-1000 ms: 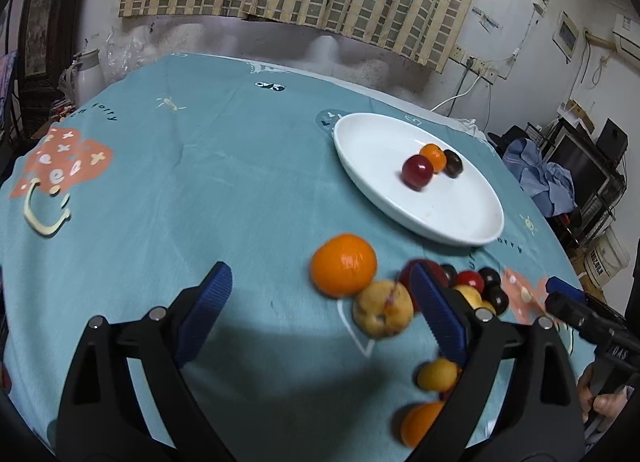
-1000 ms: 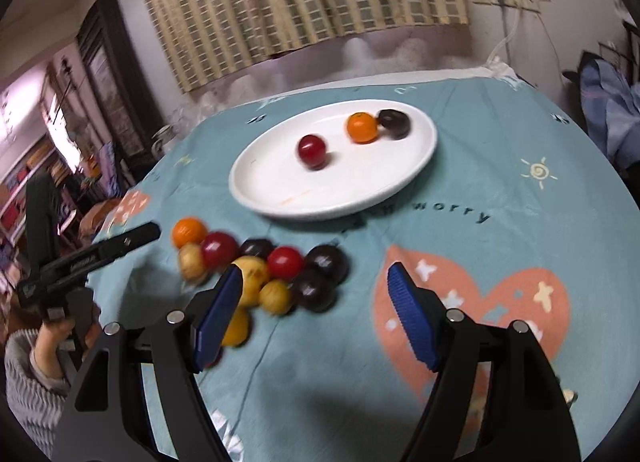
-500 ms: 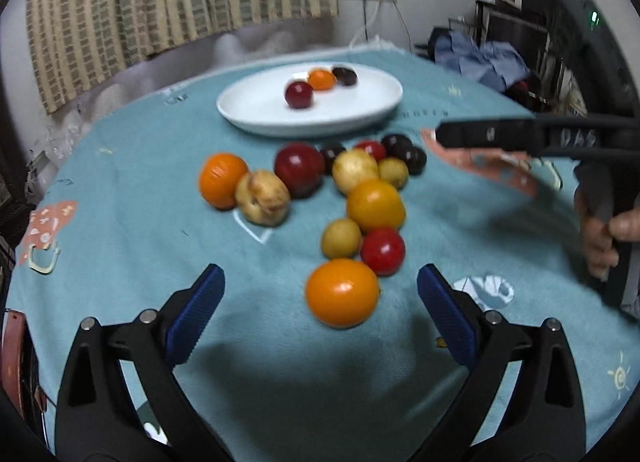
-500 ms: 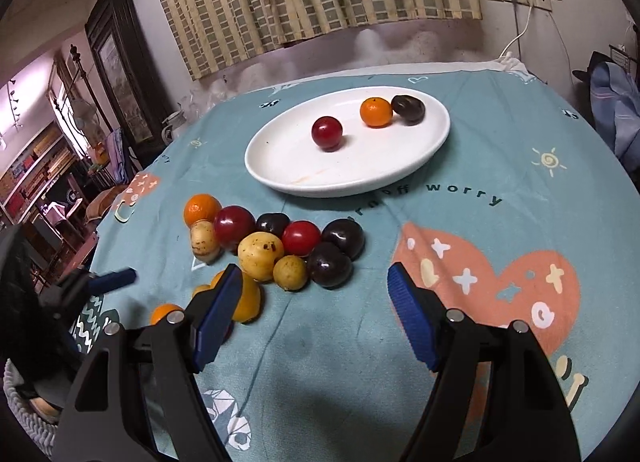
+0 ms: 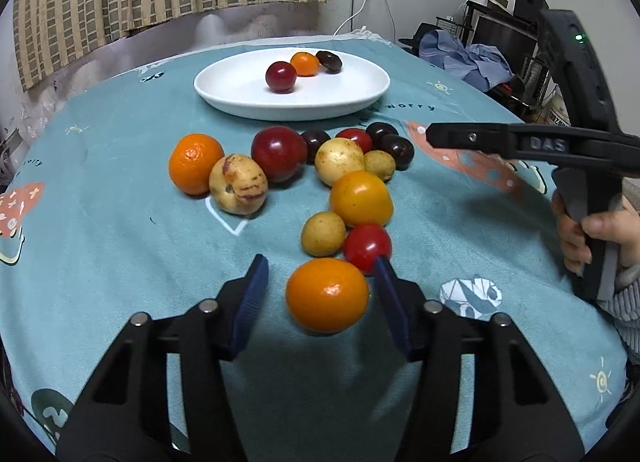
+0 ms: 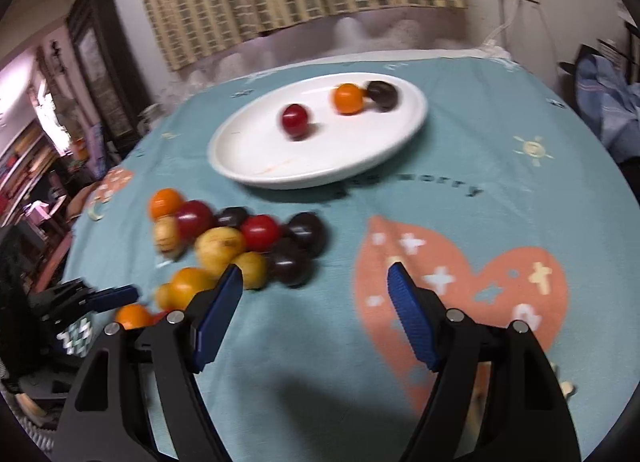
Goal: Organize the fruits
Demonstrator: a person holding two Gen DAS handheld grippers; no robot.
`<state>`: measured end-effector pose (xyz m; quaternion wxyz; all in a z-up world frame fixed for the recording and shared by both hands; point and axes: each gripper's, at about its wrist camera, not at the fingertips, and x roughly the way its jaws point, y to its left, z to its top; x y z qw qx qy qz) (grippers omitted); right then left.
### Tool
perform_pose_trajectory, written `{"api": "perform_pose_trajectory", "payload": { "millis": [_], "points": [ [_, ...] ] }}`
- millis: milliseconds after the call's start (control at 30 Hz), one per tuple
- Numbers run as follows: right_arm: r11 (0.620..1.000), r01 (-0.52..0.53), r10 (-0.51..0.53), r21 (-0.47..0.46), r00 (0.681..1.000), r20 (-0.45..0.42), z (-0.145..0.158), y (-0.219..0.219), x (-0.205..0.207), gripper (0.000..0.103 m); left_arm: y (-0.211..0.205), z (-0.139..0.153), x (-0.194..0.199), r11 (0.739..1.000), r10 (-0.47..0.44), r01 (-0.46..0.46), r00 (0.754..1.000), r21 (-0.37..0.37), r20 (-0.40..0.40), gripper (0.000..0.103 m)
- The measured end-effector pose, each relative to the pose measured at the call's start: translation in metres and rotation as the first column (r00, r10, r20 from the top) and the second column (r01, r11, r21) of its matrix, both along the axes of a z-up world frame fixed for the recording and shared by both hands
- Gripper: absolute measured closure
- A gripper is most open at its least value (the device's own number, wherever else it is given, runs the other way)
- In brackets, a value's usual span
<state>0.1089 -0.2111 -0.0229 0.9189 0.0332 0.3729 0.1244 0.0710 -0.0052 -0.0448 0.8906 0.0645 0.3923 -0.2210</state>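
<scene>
Left tongs (image 5: pixel 320 294): closing around the nearest round orange mandarin (image 5: pixel 327 294); pads not yet pressing; centre it, squeeze gently
Right tongs (image 6: pixel 314 294): wide, empty

Left wrist view low and close over fruit pile (image 5: pixel 320 182), right view higher, angled leftward, both facing plate (image 5: pixel 248 102)

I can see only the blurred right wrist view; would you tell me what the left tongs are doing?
Observer: The left tongs are closing around the nearest orange on the cloth; a gap shows beside one pad.
Operator: Is anything crowding that orange?
Observer: Yes, a small red fruit lies just behind it, at the other finger's tip.
Operator: What holds the tool on my side?
Observer: A hand wraps its handle, with a striped sleeve below.
</scene>
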Motion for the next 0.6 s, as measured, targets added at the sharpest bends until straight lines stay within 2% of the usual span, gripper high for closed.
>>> {"api": "perform_pose_trajectory", "payload": {
  "millis": [33,67,200,367,533,600],
  "points": [
    [1.0,0.007,-0.007,-0.006,1.0,0.002,0.0,-0.002,0.001,0.028,0.0,0.0,-0.001,1.0,-0.004,0.004,1.0,-0.004,0.0,0.059],
    [1.0,-0.003,0.003,0.002,1.0,0.0,0.0,-0.002,0.0,0.028,-0.001,0.001,-0.002,1.0,-0.011,0.011,1.0,-0.007,0.003,0.061],
    [0.993,-0.121,0.121,0.009,0.993,0.008,-0.001,0.02,-0.01,0.036,-0.006,0.001,-0.007,1.0,-0.019,0.019,1.0,0.022,0.014,0.061],
    [0.963,-0.27,0.27,0.004,0.963,-0.03,-0.009,0.058,-0.023,0.043,-0.006,0.001,-0.015,0.999,-0.028,0.028,1.0,0.036,0.011,0.062],
    [0.941,-0.339,0.338,-0.005,0.939,-0.068,-0.016,0.085,-0.031,0.05,-0.005,0.0,-0.02,0.998,-0.044,0.045,0.999,0.036,-0.012,0.062],
    [0.94,-0.342,0.341,0.008,0.935,-0.091,-0.02,0.092,-0.032,0.053,-0.001,0.003,-0.025,0.998,-0.056,0.056,0.998,0.012,-0.015,0.062]
  ]
}}
